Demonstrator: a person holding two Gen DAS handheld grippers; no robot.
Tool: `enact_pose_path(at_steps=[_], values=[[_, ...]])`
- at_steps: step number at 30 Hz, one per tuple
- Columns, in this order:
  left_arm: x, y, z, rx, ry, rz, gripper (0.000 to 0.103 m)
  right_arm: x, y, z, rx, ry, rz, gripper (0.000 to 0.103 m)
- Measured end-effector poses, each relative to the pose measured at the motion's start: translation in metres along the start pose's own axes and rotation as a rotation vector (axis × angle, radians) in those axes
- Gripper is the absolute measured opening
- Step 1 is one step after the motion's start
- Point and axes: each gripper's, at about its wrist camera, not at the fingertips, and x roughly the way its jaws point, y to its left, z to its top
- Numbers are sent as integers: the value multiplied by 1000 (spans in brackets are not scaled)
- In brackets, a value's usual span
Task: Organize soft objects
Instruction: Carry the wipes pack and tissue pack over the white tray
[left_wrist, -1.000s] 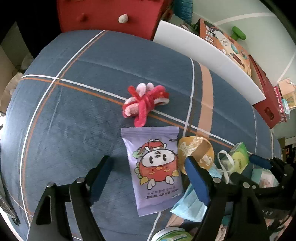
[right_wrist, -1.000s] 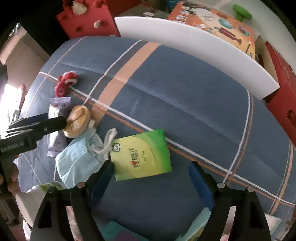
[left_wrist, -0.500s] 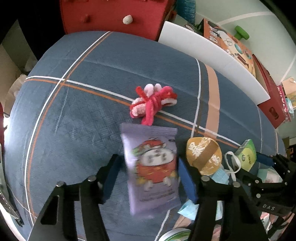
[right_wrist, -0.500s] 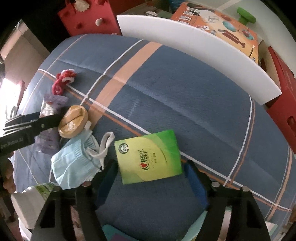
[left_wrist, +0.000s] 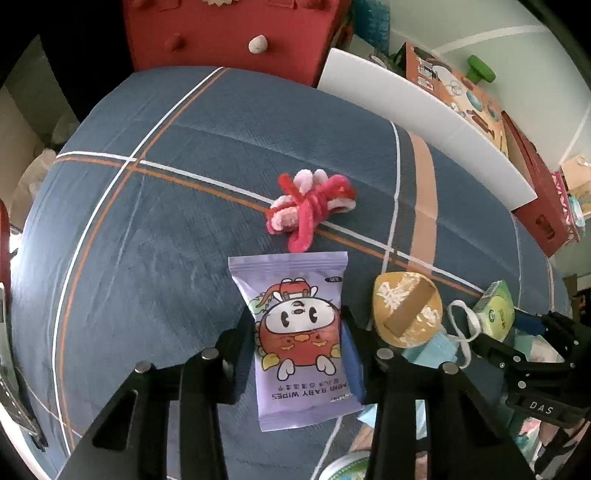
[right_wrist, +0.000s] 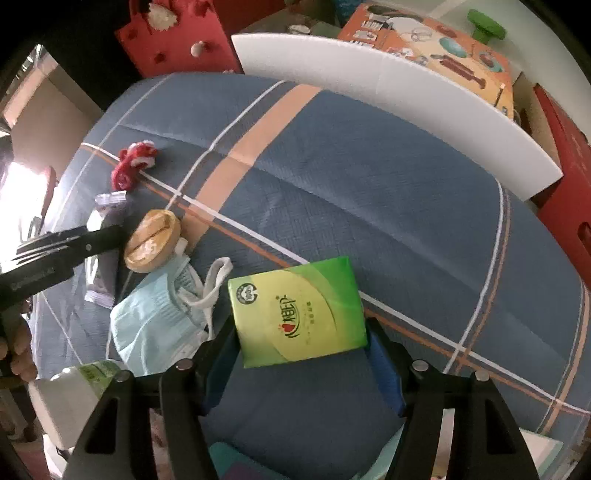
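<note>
Down over the blue plaid bed (left_wrist: 155, 229), both claws. Left claw (left_wrist: 297, 328) just been closing, pads now against the sides of the purple baby-wipes pack (left_wrist: 301, 332), gripped near its middle. Right claw (right_wrist: 301, 339) just been narrowing too, fingers flanking the green tissue pack (right_wrist: 297, 312); cannot tell whether pads press it.

Shown only by the left view: cartoon print on the wipes, and the red-and-pink pipe-cleaner toy (left_wrist: 310, 210) just beyond the pack's far end. Shown better by the right view: light blue face mask (right_wrist: 159, 321) beside the tissue pack, round yellow cake (right_wrist: 151, 240) touching the mask's far side, wipes pack seen edge-on behind the left claw.

Wide bare bedcover toward the far edge, up to the white foam board (right_wrist: 388, 96). Near edge crowded with a white bottle (right_wrist: 74, 391).
</note>
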Motion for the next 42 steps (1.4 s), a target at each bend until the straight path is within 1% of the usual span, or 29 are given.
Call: enact_pose_path(at_steps=[6,11,14,17,19,21,24,25,27,29,33,36,40,42], values=[[-25,-3,-7,-11,-27,-9,43,-32,-3,-13,25,-50,18,69],[-64,-13,-20,6,-77,-16,43,-69,-6,-34,60,-108,19,69],[-89,-18,-31,26,-112,-20,43,-92,-10,-50,75,-124,-11,69],[-108,-30,-44,46,-135,-33,43,-116,-11,-73,94,-159,-21,69],[-121,-42,-55,70,-153,-35,43,-130,-16,-83,114,-178,-10,69],[-136,-56,-65,100,-170,-46,43,-142,-18,-93,135,-197,-16,69],[-148,-78,-79,132,-180,-85,43,-158,-18,-113,151,-223,-41,69],[-151,-85,-84,141,-178,-104,43,-163,-19,-122,159,-240,-34,69],[-159,-102,-94,164,-180,-127,43,-168,-22,-137,187,-254,-10,69],[-164,-116,-103,189,-190,-132,43,-172,-24,-150,205,-266,-16,69],[-172,-145,-122,238,-206,-151,43,-180,-32,-180,254,-302,-82,69],[-175,-166,-137,276,-222,-159,43,-182,-43,-201,317,-319,-97,69],[-169,-191,-155,327,-232,-157,43,-176,-56,-230,414,-319,-136,69],[-163,-203,-164,350,-228,-170,43,-169,-63,-244,457,-320,-155,69]])
